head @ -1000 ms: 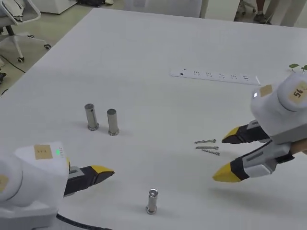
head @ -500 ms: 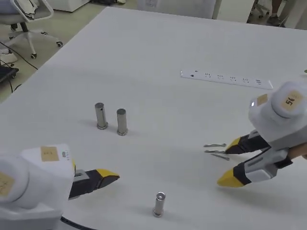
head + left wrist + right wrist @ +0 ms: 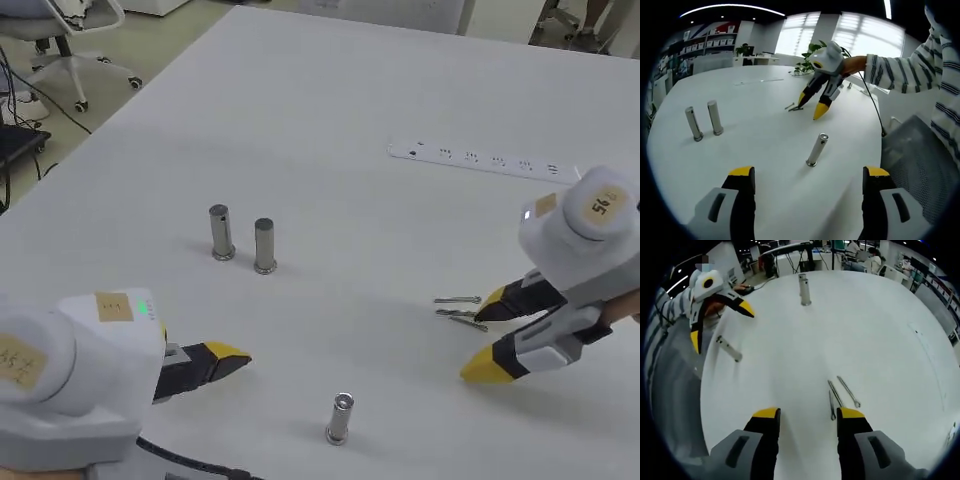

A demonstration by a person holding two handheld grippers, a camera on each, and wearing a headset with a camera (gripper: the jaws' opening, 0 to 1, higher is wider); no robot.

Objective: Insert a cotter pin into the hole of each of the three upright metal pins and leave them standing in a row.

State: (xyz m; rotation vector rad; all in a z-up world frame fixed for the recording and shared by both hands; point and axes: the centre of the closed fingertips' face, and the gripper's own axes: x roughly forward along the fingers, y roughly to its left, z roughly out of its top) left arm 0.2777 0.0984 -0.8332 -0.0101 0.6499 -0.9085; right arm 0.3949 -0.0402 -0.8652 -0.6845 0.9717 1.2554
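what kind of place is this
Likely an open-plan office or lab space: a big white table with a power strip on it, a wheeled office chair beside it, and large windows in the left gripper view.

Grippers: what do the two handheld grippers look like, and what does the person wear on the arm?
The left gripper and right gripper match: rounded white bodies with tan stickers, grey and black jaws with yellow tips. The left shows a small green light and a black cable; the right's sticker bears a two-digit number. The sleeve is white with dark stripes.
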